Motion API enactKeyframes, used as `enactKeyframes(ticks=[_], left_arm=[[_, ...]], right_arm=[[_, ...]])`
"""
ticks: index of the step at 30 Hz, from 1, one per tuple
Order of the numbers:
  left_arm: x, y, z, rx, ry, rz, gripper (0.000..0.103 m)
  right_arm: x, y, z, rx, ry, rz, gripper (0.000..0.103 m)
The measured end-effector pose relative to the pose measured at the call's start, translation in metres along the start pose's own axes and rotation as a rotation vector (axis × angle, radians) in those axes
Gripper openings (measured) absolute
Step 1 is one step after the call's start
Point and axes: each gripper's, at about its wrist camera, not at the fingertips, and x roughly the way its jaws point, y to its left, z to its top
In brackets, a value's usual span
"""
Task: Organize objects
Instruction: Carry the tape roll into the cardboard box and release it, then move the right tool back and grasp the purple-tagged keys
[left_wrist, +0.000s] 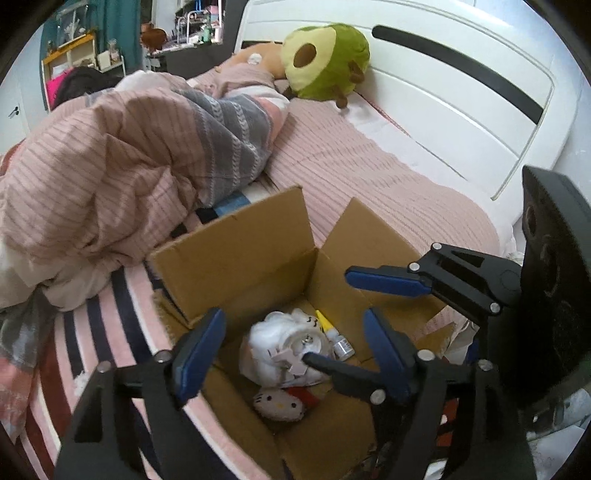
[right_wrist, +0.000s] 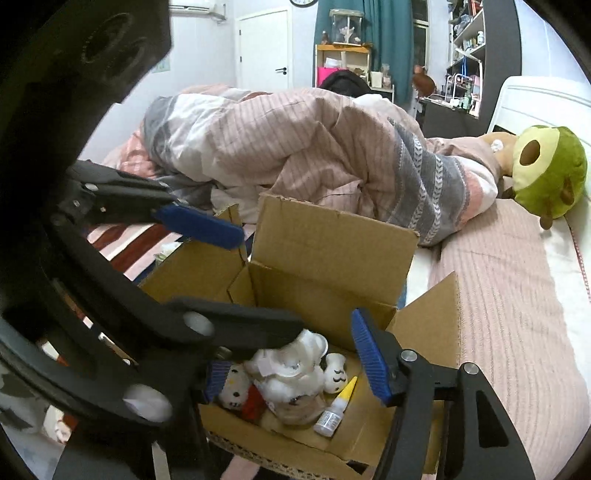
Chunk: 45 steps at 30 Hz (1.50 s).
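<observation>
Box (left_wrist: 236, 254) sits open on your bed (left_wrist: 369, 166), flaps up, holding a white plush (left_wrist: 273, 332), a cat plush (left_wrist: 277, 404) at its 6 o'clock and a dropper bottle (left_wrist: 338, 338) at 3. Your left gripper (left_wrist: 291, 350) and right gripper (right_wrist: 291, 360) both hover over it, jaws apart, empty.

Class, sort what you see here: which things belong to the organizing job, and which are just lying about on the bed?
Part of the job:
- cardboard box
- white plush toy
- Hello Kitty toy
- small dropper bottle
- left gripper and right gripper, both open over the box

Lying about:
- avocado plush
- rumpled duvet
</observation>
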Motion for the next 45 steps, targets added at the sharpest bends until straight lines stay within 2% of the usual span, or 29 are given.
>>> enactKeyframes(ticks=[1,11,17,22,25,29,31,35,38,41,45], left_arm=[[-0.006,0.002,-0.002,-0.006,-0.011,0.002,0.084],[-0.054,0.032,-0.032,-0.060,-0.069,0.058,0.084],[-0.096,0.081,-0.067,-0.151,-0.123,0.131,0.084],[-0.120,0.132,-0.109,-0.248,-0.131,0.220,0.088],[-0.125,0.155,-0.133,-0.279,-0.121,0.264,0.088],[-0.124,0.184,-0.163,-0.337,-0.110,0.261,0.088],[-0.122,0.194,-0.173,-0.355,-0.103,0.256,0.088],[-0.108,0.213,-0.190,-0.364,-0.065,0.278,0.088],[-0.096,0.226,-0.198,-0.370,-0.034,0.284,0.088],[-0.085,0.240,-0.205,-0.391,-0.019,0.258,0.088],[-0.074,0.254,-0.211,-0.405,-0.005,0.246,0.088]], right_arm=[[-0.002,0.000,0.000,0.003,-0.001,-0.004,0.057],[-0.018,0.016,0.002,-0.010,-0.010,-0.021,0.058],[-0.019,0.063,0.023,-0.042,-0.046,0.080,0.058],[0.007,0.120,0.040,-0.092,-0.056,0.173,0.058],[0.033,0.155,0.044,-0.117,-0.017,0.237,0.058],[0.082,0.191,0.042,-0.161,0.058,0.291,0.057],[0.109,0.196,0.039,-0.155,0.097,0.266,0.057],[0.160,0.197,0.022,-0.199,0.110,0.046,0.057],[0.195,0.185,0.013,-0.136,0.164,0.016,0.057],[0.218,0.174,0.012,-0.117,0.169,-0.047,0.057],[0.241,0.169,0.014,-0.128,0.179,-0.061,0.057]])
